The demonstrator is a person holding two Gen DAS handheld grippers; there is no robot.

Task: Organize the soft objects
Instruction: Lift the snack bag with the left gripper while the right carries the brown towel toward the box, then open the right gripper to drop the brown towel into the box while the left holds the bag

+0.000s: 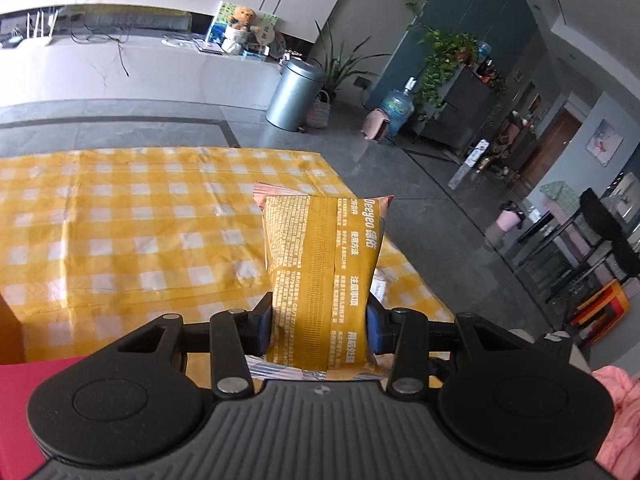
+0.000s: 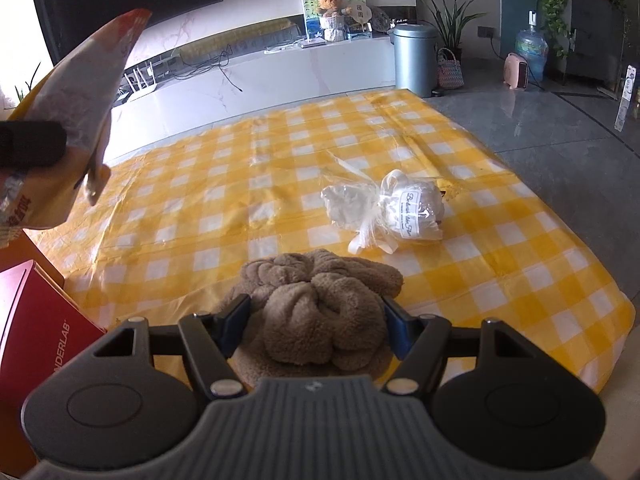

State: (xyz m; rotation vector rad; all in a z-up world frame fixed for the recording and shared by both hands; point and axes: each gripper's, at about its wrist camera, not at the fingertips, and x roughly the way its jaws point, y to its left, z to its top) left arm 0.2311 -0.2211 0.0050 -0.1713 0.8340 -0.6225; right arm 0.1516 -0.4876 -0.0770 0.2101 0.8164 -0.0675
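Left wrist view: left gripper (image 1: 320, 320) clamps yellow tissue pack (image 1: 322, 268) aloft above checked cloth (image 1: 120, 220), likely mid-transfer; right gripper (image 2: 314, 318) brackets brown fleece bundle (image 2: 320, 312) resting on cloth, squeeze uncertain.

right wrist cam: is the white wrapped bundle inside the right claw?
No, the white bundle lies apart on the checked cloth; the right claw brackets the brown fleece item.

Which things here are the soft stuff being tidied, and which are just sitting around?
Part of the job:
yellow packet, held in left gripper
brown fluffy towel, between right gripper fingers
white wrapped bundle
red box

Just lying about:
teddy bear
metal bin
water bottle
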